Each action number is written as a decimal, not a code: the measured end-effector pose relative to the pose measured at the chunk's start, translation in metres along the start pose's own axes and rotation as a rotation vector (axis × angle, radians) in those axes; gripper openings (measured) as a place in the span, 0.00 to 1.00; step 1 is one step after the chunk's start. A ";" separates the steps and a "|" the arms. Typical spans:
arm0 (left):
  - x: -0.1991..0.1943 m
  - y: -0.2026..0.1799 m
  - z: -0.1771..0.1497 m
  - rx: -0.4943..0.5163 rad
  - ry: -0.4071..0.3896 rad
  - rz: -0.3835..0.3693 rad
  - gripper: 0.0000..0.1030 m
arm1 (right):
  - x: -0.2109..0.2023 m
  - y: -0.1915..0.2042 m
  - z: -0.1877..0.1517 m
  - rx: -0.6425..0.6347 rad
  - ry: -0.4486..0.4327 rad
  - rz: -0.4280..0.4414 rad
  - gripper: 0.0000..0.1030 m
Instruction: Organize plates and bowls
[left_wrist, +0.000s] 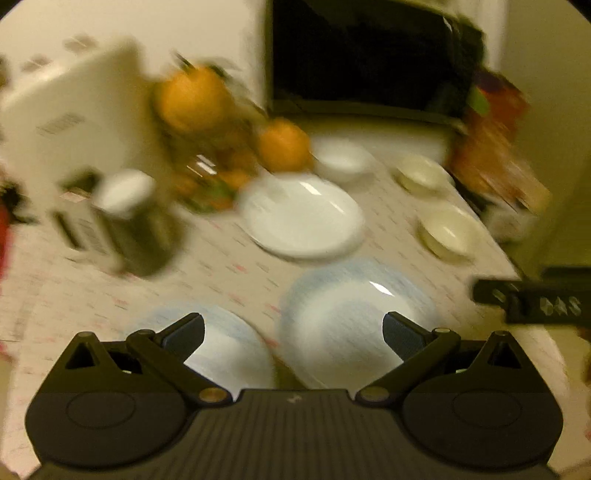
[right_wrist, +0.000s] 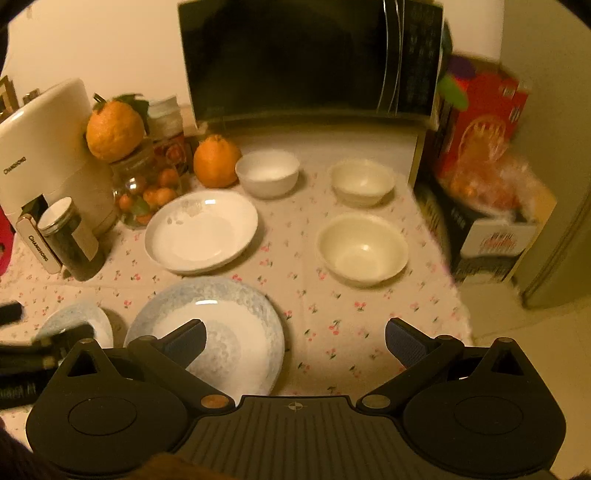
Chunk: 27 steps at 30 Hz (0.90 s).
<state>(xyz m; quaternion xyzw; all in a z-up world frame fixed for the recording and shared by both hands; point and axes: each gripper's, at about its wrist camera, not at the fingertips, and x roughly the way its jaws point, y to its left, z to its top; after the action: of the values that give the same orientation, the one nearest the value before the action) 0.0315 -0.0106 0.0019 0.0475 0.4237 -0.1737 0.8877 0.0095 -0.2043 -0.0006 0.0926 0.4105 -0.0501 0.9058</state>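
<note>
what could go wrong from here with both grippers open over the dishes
The left gripper looks to be moving fast, its view blurred, and could knock the big blue-rimmed plate or the small one beside it. The cream bowl sits toward the table's right edge; a careless nudge might push it off.

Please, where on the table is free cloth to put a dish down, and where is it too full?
Bare cloth lies in front of the near cream bowl, right of the big blue plate, up to the table edge. A narrower strip runs between the white plate and that bowl. The back left is crowded: jars, oranges, white appliance.
</note>
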 end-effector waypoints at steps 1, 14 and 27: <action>0.006 0.003 0.003 -0.007 0.035 -0.055 1.00 | 0.005 -0.004 0.002 0.016 0.011 0.023 1.00; 0.071 0.043 0.026 -0.089 0.165 -0.180 0.50 | 0.071 -0.039 0.002 0.170 0.122 0.189 0.98; 0.105 0.053 0.027 -0.045 0.211 -0.144 0.28 | 0.110 -0.068 -0.012 0.351 0.227 0.260 0.58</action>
<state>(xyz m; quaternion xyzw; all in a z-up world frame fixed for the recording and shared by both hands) 0.1312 0.0045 -0.0649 0.0151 0.5209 -0.2214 0.8242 0.0617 -0.2701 -0.1000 0.3057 0.4793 0.0068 0.8227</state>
